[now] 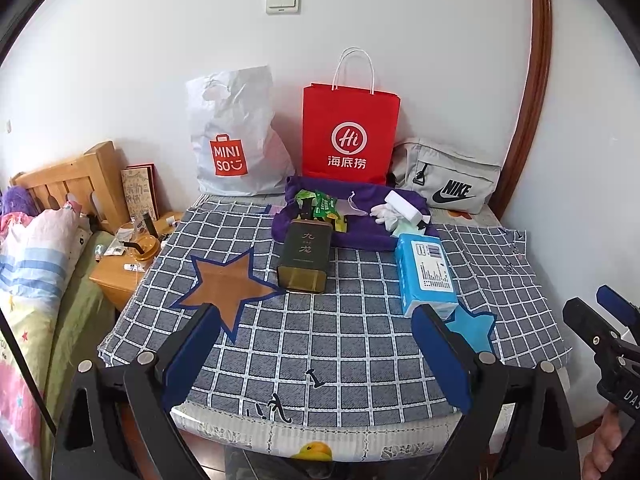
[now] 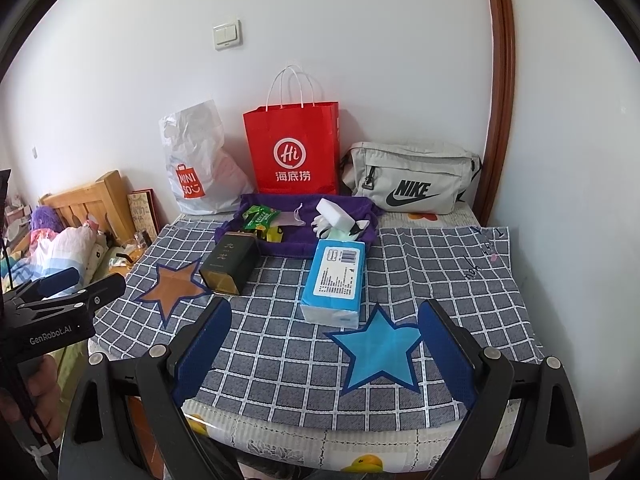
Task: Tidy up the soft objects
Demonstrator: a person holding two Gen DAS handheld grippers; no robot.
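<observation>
Both claws, left claw (image 1: 316, 356) and right claw (image 2: 324, 356), wide and empty at near edge; tissue pack (image 2: 336, 280) mid-surface, purple cloth (image 2: 340, 208) heaped with small items toward far edge; stage unclear.

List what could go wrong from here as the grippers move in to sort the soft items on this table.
1. The tissue pack is soft plastic; a hard pinch may crush or tear it.
2. The dark tin lies close beside the purple cloth; tugging the cloth could drag it and spill the snack packets on top.
3. Both the left gripper and right gripper are open and close together, so they might collide.
</observation>
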